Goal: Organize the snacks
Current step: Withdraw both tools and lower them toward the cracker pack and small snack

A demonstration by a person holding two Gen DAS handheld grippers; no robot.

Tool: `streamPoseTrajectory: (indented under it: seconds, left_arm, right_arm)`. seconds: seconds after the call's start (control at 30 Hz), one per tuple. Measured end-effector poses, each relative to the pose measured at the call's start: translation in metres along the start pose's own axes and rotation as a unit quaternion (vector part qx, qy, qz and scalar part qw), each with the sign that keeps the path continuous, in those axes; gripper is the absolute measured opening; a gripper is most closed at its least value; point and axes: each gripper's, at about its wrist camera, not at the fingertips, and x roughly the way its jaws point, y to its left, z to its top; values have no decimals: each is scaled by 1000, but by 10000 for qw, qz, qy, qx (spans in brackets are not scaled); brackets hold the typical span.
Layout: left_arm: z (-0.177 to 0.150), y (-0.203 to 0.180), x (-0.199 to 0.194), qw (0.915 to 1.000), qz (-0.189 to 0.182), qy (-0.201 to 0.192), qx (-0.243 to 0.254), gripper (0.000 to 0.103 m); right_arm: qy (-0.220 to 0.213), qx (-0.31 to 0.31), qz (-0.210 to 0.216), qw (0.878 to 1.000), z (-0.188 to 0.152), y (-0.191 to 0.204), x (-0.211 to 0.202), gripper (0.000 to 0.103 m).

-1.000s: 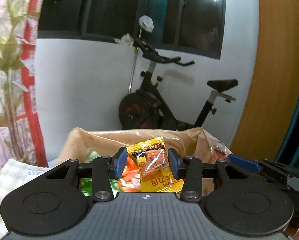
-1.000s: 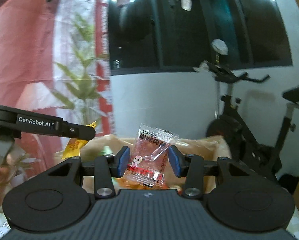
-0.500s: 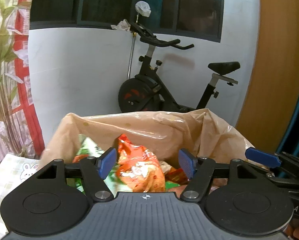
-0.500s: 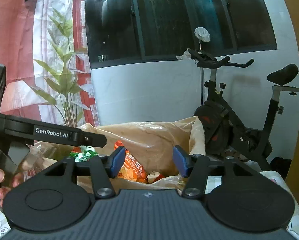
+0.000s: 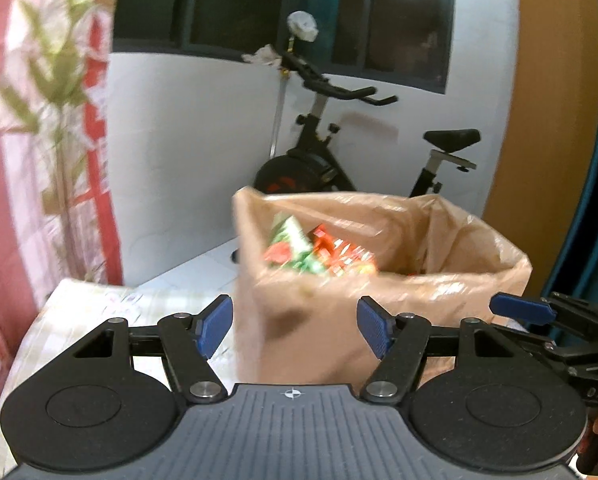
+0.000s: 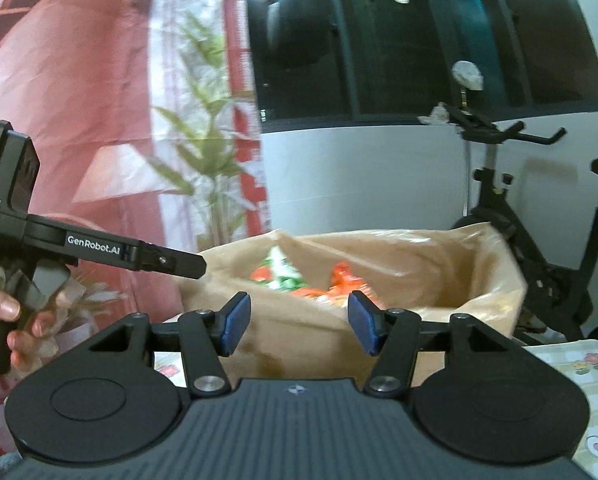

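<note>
Snacks (image 5: 319, 254) in red, green and orange wrappers lie heaped inside a tan plastic bag (image 5: 439, 292) that lines a box standing on the worktop (image 5: 99, 312). The packets sit toward the left and far side of the bag's open mouth; motion blur hides their print. In the right wrist view the same snack pile (image 6: 311, 280) shows just over the bag's near rim (image 6: 299, 320).

The left gripper (image 5: 295, 328) hangs short of the bag's near wall, its blue fingers (image 5: 215, 326) spread apart and released, with nothing pinched between them; only the bag's side shows through the gap. The right gripper (image 6: 297, 326) is likewise released, its blue fingers (image 6: 235, 324) parted and empty, lined up on the bag's near edge.

From the right wrist view the left gripper's black body juts in from the left, and a person's hand (image 6: 7, 312) wraps its handle. From the left wrist view one blue finger of the right gripper pokes in at the right edge, beside the bag.

A pale checked cloth with cartoon rabbits (image 6: 591, 436) covers the worktop. Behind the bag stands an exercise bike (image 5: 339, 152) against a white wall, under a dark window (image 5: 279, 8). A red and white curtain with a leaf print (image 5: 39, 100) hangs at the far left.
</note>
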Motion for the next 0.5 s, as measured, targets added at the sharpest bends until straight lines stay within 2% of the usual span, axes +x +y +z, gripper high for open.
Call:
streamPoseTrajectory:
  seconds: [0.3,0.5]
  left_arm:
    - [-41,39,-8,9986,189,282,-405,71]
    - [-57,51,-3,9977,313,410,-446,71]
  right_arm:
    - [658,-360,534,9958,-31,46,23,58]
    - [1414,-1012,946,9802,-64,63,59,57]
